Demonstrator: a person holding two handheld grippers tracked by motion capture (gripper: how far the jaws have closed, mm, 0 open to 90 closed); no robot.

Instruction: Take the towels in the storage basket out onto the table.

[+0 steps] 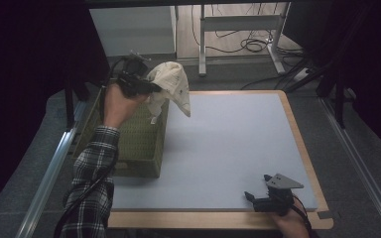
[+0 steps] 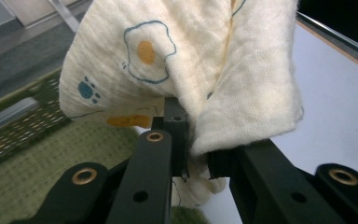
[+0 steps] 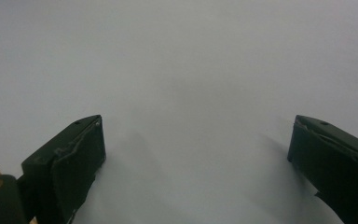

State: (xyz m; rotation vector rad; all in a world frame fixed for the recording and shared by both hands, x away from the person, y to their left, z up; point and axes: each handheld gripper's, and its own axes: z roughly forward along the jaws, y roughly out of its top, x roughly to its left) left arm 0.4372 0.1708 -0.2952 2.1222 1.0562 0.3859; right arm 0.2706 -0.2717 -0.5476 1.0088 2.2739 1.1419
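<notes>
The left gripper (image 1: 151,89), clenched on a cream printed cloth (image 1: 171,84) above the green woven basket (image 1: 139,144) at the table's left edge, should lift it clear (right gripper (image 1: 259,191) idle, jaws apart).

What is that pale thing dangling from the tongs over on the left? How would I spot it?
Start at the light blue table mat and go to the green woven basket at its left edge. Above it, the left tongs pinch a cream cloth. It is the one soft hanging thing, printed with fried eggs and paw marks.
</notes>
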